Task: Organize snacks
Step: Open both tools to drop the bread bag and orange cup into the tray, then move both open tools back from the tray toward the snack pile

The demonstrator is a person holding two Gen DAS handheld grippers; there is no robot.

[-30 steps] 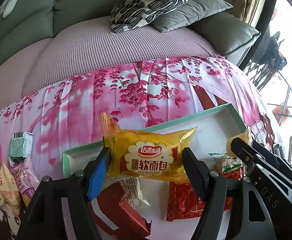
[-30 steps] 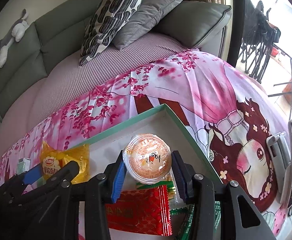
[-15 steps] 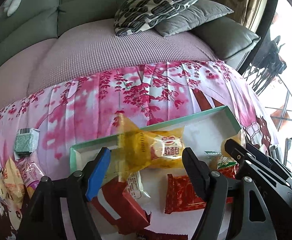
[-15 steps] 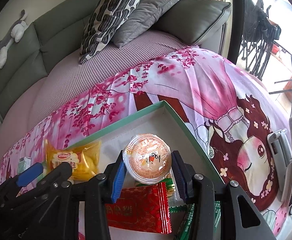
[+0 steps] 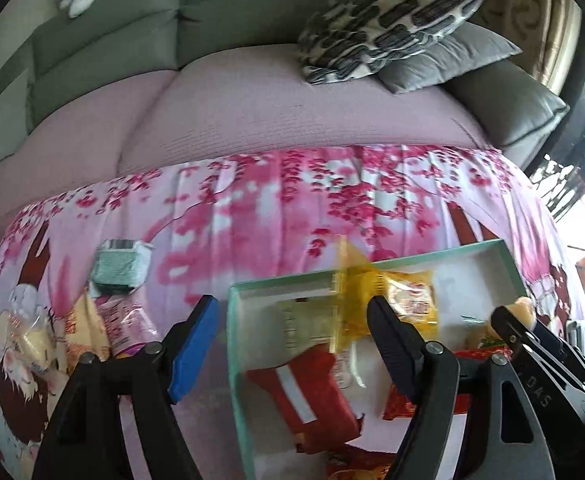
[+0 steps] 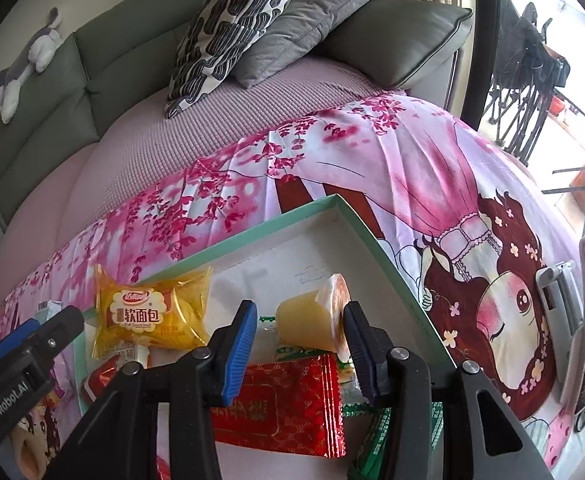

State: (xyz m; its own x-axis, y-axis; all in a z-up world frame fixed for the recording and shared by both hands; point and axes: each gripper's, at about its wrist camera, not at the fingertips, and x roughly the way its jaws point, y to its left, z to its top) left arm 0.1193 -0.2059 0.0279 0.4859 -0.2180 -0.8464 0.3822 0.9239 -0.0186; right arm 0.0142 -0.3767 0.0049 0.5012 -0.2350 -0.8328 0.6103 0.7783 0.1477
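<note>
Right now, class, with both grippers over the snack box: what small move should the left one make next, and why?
Probably carry the left gripper across to the loose packets on the pink cloth. Its jaws have just been opening and hold nothing, and the yellow bread pack already lies in the box.

A grey-green sofa [image 6: 92,76] with a mauve seat cover [image 5: 292,112] carries a patterned cushion [image 6: 232,28] leaning on a grey cushion [image 6: 312,12]. A pink blossom-print cloth [image 6: 372,168] lies in front. Daylight enters at the right, where a dark metal railing [image 6: 532,92] stands.
</note>
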